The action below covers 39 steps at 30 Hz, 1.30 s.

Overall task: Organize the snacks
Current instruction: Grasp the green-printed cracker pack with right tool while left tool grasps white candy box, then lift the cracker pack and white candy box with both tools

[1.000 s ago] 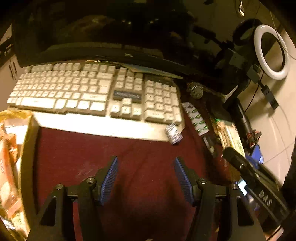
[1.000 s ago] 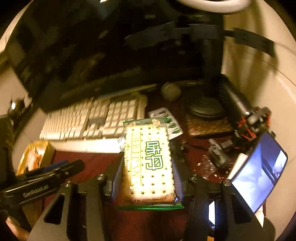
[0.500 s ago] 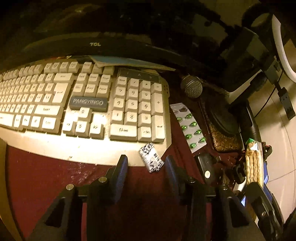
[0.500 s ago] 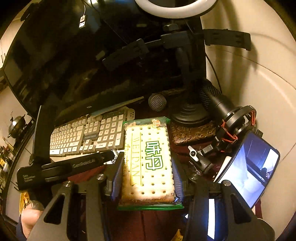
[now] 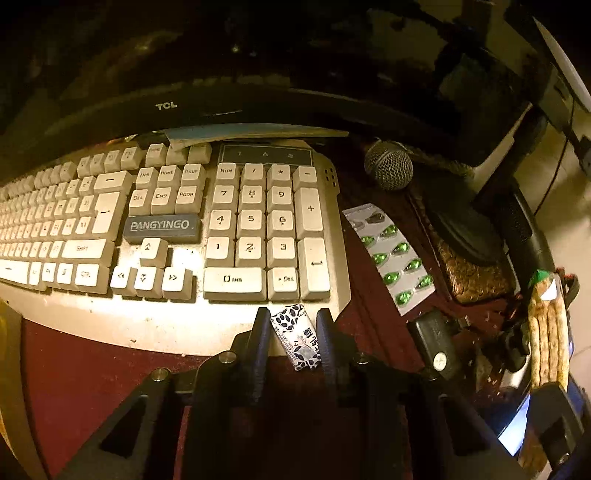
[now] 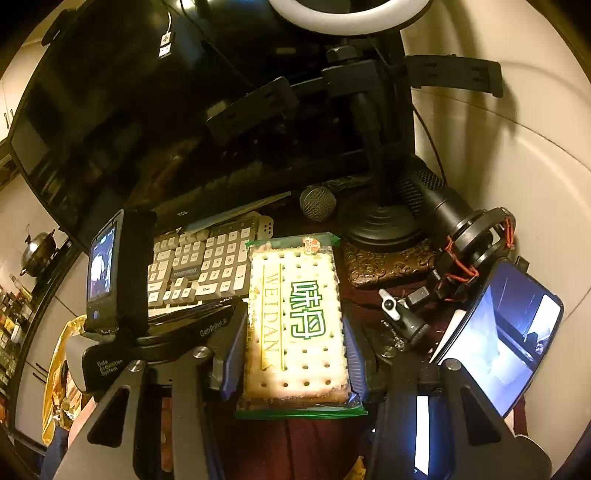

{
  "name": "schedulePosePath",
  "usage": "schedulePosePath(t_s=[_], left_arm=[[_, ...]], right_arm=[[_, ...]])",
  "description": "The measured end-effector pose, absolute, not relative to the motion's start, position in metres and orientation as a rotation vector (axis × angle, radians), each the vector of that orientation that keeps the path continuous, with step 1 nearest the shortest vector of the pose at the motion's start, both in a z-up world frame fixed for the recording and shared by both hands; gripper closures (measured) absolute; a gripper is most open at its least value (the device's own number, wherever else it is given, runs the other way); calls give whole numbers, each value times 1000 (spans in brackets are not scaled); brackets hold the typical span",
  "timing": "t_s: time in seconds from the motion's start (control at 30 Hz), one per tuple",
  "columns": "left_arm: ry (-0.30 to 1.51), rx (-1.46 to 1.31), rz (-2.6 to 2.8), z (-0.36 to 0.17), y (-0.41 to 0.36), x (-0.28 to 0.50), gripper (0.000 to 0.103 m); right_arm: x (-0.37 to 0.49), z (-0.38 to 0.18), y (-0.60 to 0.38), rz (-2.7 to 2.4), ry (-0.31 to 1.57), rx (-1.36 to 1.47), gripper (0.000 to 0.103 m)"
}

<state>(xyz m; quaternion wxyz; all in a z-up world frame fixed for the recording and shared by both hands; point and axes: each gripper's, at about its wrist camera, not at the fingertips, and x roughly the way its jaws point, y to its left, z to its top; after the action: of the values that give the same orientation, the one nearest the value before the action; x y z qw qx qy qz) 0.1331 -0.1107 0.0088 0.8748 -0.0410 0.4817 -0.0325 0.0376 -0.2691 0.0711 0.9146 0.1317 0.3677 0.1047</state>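
Right wrist: fingers (image 6: pixel 295 350) clamp the WEIDAN cracker pack (image 6: pixel 297 321); left fingers (image 5: pixel 291 332), closing, bracket a patterned candy (image 5: pixel 297 336).

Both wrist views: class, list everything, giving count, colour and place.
keyboard: one, off-white, on red desk.
monitor: one, black, behind keyboard.
small packet: one, white with dark pattern, at keyboard's front edge.
blister pack: one, green pills, right of keyboard.
microphone: one, grey mesh head, beyond blister pack.
ring light: one, white, above desk.
cracker pack: one, cream and green, in right tool.
left tool: one, black, jaws just closing around small packet.
right tool: one, blue pads, shut on cracker pack.
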Motion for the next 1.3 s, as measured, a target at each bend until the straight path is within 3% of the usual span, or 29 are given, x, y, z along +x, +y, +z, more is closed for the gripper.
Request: schedulePosePath(t_s=[0.7,0.97,1.3], left_arm=[[1013,8,-103,14,-34,3,78],[937,22,-106,8,-31,-13,76],[842,-27,-95,22,-23,-10,83]], right_arm=[[-6,27,-180,365,883,93,57],[-5,14,-167,319,885,2,57],[-3,19,-175,321,795,57,57]])
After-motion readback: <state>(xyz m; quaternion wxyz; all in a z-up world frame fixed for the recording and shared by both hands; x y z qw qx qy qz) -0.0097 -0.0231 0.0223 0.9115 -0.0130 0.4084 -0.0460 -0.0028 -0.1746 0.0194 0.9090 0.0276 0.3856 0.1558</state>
